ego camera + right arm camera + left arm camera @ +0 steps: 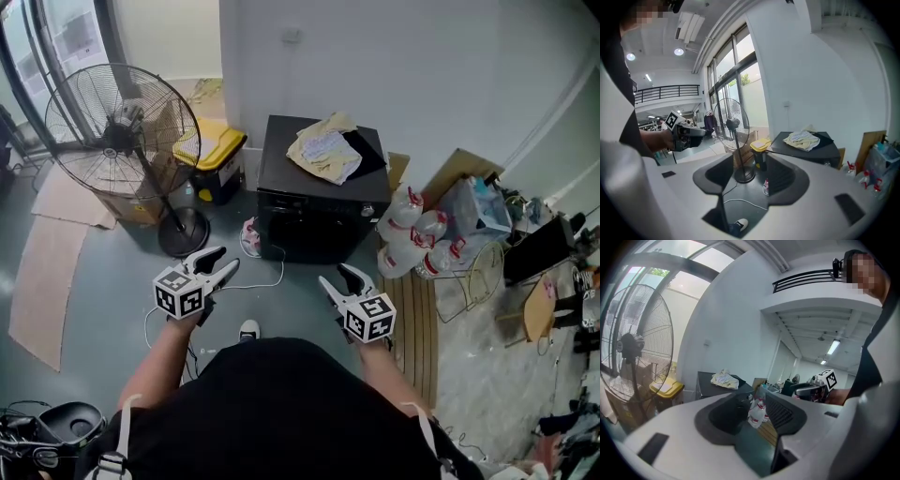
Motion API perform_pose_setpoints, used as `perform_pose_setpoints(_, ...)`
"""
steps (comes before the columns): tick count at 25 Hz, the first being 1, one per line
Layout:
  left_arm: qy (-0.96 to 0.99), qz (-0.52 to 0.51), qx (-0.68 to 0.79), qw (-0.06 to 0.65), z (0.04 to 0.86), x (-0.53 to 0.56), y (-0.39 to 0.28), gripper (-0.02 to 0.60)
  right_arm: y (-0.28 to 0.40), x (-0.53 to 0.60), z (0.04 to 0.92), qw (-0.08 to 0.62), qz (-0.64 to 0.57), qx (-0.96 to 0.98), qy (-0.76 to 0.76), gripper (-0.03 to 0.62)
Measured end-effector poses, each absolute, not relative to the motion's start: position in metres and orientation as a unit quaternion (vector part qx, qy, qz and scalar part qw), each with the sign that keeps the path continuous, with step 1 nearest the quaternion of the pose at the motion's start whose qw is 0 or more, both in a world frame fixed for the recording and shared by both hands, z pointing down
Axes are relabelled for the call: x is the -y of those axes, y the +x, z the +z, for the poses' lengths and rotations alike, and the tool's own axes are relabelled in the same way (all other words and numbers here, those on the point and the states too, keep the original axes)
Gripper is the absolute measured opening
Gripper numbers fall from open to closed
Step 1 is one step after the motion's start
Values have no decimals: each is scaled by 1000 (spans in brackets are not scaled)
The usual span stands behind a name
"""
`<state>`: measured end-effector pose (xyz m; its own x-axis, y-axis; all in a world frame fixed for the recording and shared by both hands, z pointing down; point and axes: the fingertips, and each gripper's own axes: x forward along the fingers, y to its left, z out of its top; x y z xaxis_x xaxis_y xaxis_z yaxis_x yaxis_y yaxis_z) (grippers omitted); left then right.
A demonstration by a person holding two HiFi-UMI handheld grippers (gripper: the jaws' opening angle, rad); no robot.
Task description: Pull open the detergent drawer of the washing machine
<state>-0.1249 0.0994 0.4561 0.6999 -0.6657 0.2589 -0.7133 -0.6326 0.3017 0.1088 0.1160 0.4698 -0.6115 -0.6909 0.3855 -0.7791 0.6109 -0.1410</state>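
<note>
We hold left gripper point(221, 261) and right gripper point(338, 278) out front, jaws of both wide apart, nothing between. Black washer point(319, 211) stands ahead by wall point(403, 66), well apart from both. Cloth point(324, 150) lies on top. We cannot spot drawer.

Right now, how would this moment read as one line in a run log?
left claw: open, empty | right claw: open, empty | washing machine: ahead, untouched | cloths: on its top
</note>
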Motion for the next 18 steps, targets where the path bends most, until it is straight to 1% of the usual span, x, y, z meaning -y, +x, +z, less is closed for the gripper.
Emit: perform_pose_setpoints(18, 909, 80, 358, 200, 468, -37, -138, 202, 94, -63, 483, 149, 167, 871, 438, 227)
